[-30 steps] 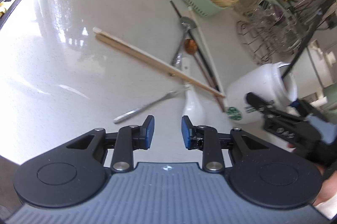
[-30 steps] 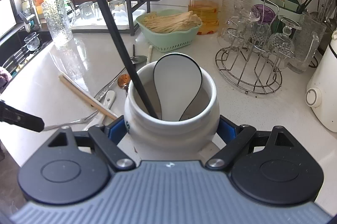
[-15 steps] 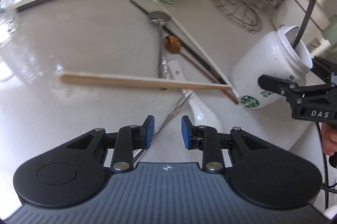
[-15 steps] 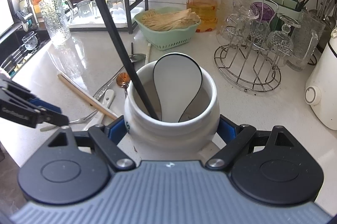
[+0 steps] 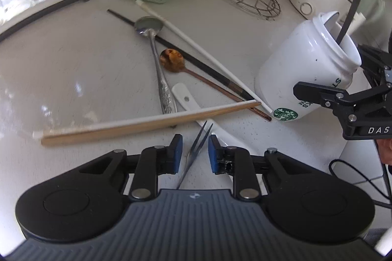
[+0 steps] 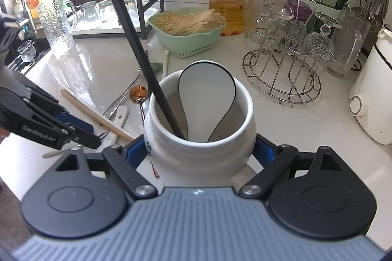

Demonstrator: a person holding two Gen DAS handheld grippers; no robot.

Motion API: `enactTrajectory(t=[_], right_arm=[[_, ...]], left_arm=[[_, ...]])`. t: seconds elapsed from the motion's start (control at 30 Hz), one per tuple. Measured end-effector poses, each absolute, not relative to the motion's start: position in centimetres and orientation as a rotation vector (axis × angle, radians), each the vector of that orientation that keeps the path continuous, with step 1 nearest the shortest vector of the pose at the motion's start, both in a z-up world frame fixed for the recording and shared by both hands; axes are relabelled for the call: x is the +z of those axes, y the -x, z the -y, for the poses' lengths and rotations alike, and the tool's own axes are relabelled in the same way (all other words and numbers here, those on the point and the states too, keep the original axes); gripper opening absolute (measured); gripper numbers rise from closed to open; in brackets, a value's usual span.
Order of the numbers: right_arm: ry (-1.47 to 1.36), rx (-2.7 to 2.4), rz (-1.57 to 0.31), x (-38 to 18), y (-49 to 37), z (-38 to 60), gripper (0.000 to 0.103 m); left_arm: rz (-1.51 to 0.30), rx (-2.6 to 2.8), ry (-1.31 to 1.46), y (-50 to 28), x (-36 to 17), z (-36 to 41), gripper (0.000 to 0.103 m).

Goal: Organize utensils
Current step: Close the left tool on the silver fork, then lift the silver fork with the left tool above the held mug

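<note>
My right gripper (image 6: pixel 201 150) is shut on a white ceramic jar (image 6: pixel 201 148), also in the left wrist view (image 5: pixel 306 74); a black chopstick (image 6: pixel 132 35) and a white spoon (image 6: pixel 208 99) stand in it. My left gripper (image 5: pixel 194 154) is open, low over the counter, with a metal fork (image 5: pixel 199 141) lying between its pads. Ahead lie wooden chopsticks (image 5: pixel 147 125), a white spoon (image 5: pixel 183 99), a metal spoon (image 5: pixel 156 57), a copper spoon (image 5: pixel 176 60), a black chopstick (image 5: pixel 191 60) and a white chopstick (image 5: pixel 201 50).
A green basket of sticks (image 6: pixel 188 28) and a red-lidded jar (image 6: pixel 229 1) stand at the back. A wire rack of glasses (image 6: pixel 294 52) and a white appliance (image 6: pixel 372 94) are on the right. A glass pitcher (image 6: pixel 57 25) and a sink (image 6: pixel 24 55) are left.
My left gripper has moved forward and down over the fork, whose tines now lie between its pads. The right gripper still holds the jar in place.
</note>
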State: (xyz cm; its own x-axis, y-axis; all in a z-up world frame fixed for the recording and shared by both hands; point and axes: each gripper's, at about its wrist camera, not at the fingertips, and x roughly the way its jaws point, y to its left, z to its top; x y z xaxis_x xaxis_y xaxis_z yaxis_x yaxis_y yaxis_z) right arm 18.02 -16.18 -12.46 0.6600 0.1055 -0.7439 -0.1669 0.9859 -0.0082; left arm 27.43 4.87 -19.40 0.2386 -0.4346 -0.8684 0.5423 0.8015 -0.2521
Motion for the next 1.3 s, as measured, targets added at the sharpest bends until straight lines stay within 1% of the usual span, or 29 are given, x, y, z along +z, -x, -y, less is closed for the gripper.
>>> enactTrajectory(t=[0.17, 0.2, 0.23, 0.33, 0.5, 0.7, 1.07, 1.3], right_arm=[[0.083, 0.142, -0.835, -12.5, -18.1, 16.0, 0.091], [0.083, 0.138, -0.834, -12.5, -18.0, 16.0, 0.091], [0.081, 0.134, -0.834, -12.5, -18.0, 15.9, 0.091], [0.081, 0.125, -0.830, -12.5, -18.0, 15.9, 0.091], [0.081, 0.116, -0.822, -12.5, -17.9, 15.8, 0.091], [0.088, 0.122, -0.828, -12.5, -18.0, 15.8, 0.091], [0.109, 0.178, -0.814, -12.6, -17.9, 16.2, 0.091], [0.122, 0.216, -0.773, -12.8, -17.4, 16.5, 0.092]], left_arm=[[-1.146, -0.728, -0.167, -27.8, -19.4, -3.9, 0.024], [-1.144, -0.736, -0.180, -27.8, -19.4, -3.6, 0.022], [-1.145, -0.738, -0.187, -27.7, -19.3, -3.5, 0.016], [-1.151, -0.721, -0.187, -27.9, -19.3, -3.5, 0.010], [-1.142, -0.664, -0.172, -27.9, -18.9, -3.7, 0.009], [-1.122, -0.575, -0.097, -27.2, -17.2, -4.4, 0.009], [-1.066, -0.421, 0.029, -23.8, -12.7, -3.9, 0.009], [-1.009, -0.358, 0.061, -21.5, -11.1, -2.9, 0.009]])
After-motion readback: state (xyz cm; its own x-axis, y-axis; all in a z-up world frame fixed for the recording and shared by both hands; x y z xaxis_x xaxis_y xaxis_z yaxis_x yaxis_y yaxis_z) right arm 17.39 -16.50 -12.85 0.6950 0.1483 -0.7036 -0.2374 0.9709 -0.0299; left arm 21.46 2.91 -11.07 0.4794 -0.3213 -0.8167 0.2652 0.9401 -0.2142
